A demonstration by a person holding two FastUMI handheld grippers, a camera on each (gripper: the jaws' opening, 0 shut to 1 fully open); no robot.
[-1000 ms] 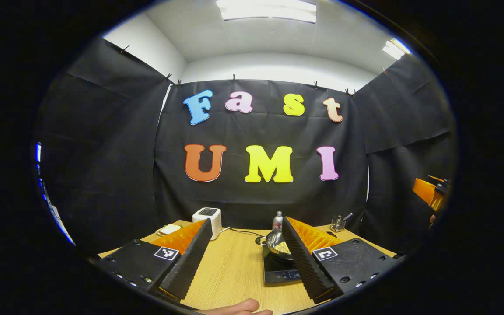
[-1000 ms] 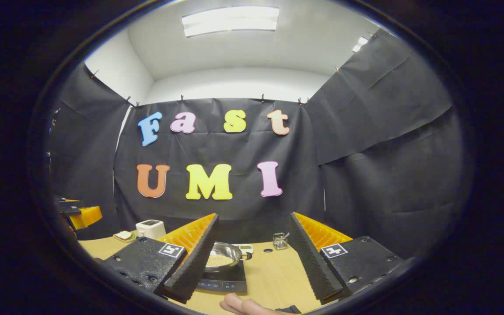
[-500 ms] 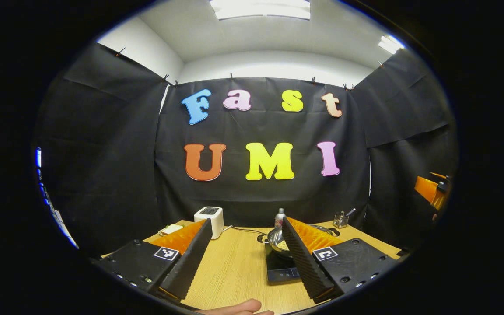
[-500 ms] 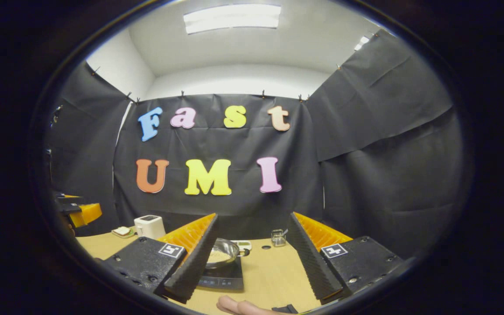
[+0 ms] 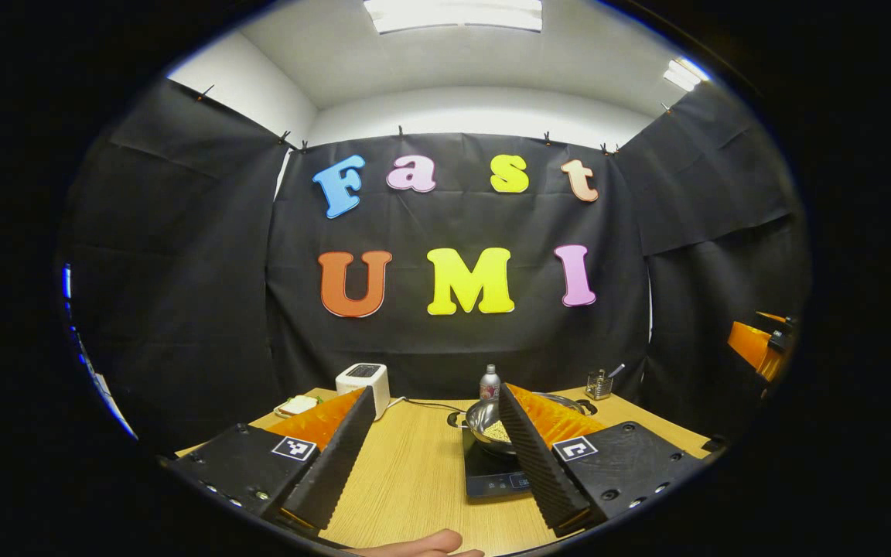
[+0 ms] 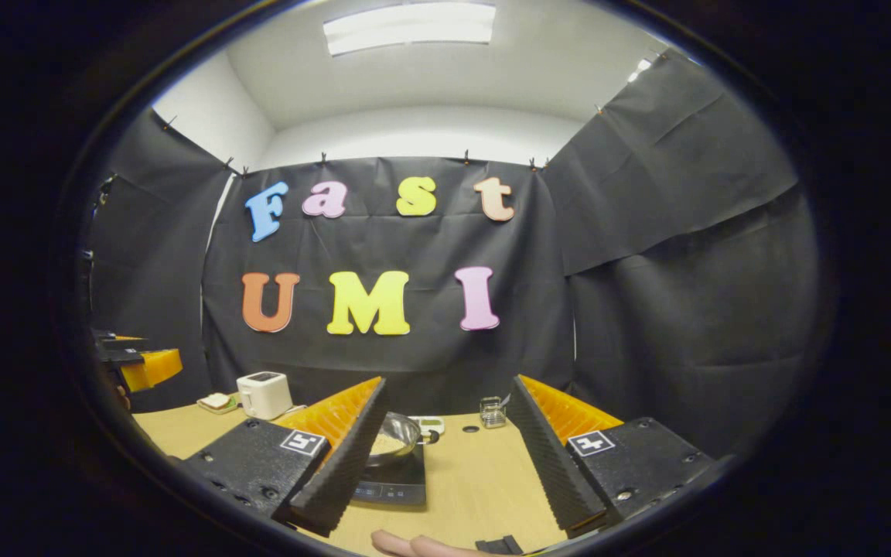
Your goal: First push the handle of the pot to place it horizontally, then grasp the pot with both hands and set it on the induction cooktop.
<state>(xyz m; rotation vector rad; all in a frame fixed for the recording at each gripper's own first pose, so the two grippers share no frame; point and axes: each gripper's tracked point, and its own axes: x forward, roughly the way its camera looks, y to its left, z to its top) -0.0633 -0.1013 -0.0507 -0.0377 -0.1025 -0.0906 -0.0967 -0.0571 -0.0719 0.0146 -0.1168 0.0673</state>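
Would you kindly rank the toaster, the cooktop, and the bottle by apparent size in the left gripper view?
1. cooktop, nearest and partly hidden by the left tool's finger
2. toaster
3. bottle

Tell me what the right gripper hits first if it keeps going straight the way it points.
Probably nothing soon: between the open right gripper fingers lies bare table. The pot on the cooktop sits left of that line, though depth is unclear.
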